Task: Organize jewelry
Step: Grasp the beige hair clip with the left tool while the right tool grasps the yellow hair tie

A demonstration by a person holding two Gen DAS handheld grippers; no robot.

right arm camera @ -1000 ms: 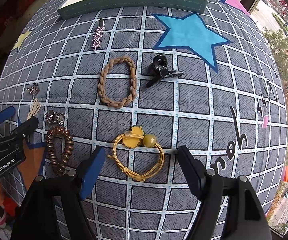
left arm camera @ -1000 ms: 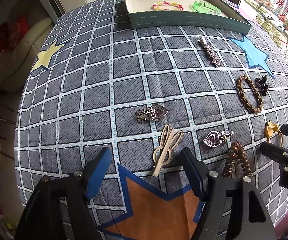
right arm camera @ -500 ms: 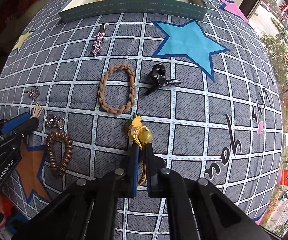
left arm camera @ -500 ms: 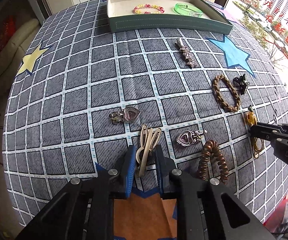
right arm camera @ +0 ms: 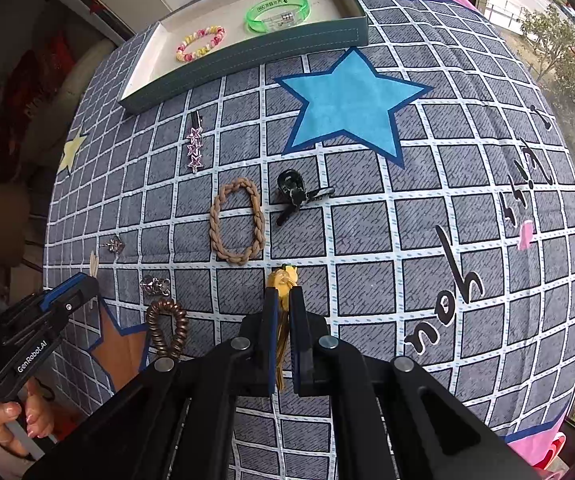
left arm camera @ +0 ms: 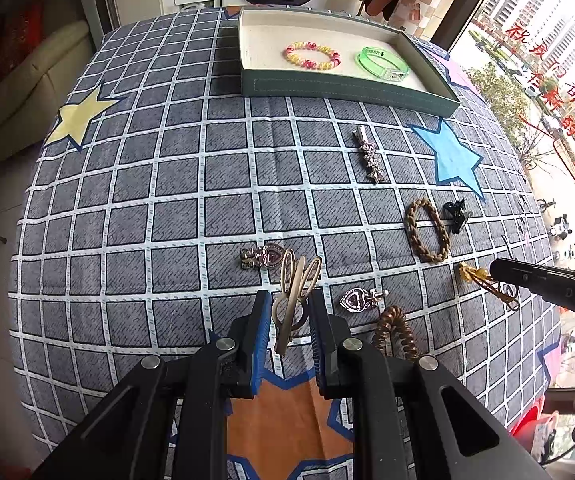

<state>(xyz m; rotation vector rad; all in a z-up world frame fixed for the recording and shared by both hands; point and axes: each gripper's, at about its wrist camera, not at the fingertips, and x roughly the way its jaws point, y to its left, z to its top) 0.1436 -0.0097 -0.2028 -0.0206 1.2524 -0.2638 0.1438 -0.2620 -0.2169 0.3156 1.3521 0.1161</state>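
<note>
My left gripper (left arm camera: 287, 304) is shut on a beige looped hair clip (left arm camera: 293, 292) and holds it above the checked cloth. My right gripper (right arm camera: 283, 300) is shut on a yellow hair tie with a yellow charm (right arm camera: 283, 280), lifted off the cloth; it also shows in the left wrist view (left arm camera: 483, 280). A green tray (left arm camera: 347, 88) at the far side holds a pink-yellow bead bracelet (left arm camera: 311, 55) and a green bangle (left arm camera: 383, 63). The tray (right arm camera: 247, 56) shows at the top of the right wrist view.
On the cloth lie a star hair pin (left arm camera: 369, 154), a tan braided tie (left arm camera: 425, 230), a black claw clip (left arm camera: 457, 214), two heart brooches (left arm camera: 265, 256) (left arm camera: 361, 299) and a brown coil tie (left arm camera: 395, 332). A sofa (left arm camera: 15, 92) stands left; a window is right.
Both grippers have risen and pulled back from the cloth with their items held. The left closed on the beige clip and the right on the yellow tie between the earliest frame and half a second ago.
</note>
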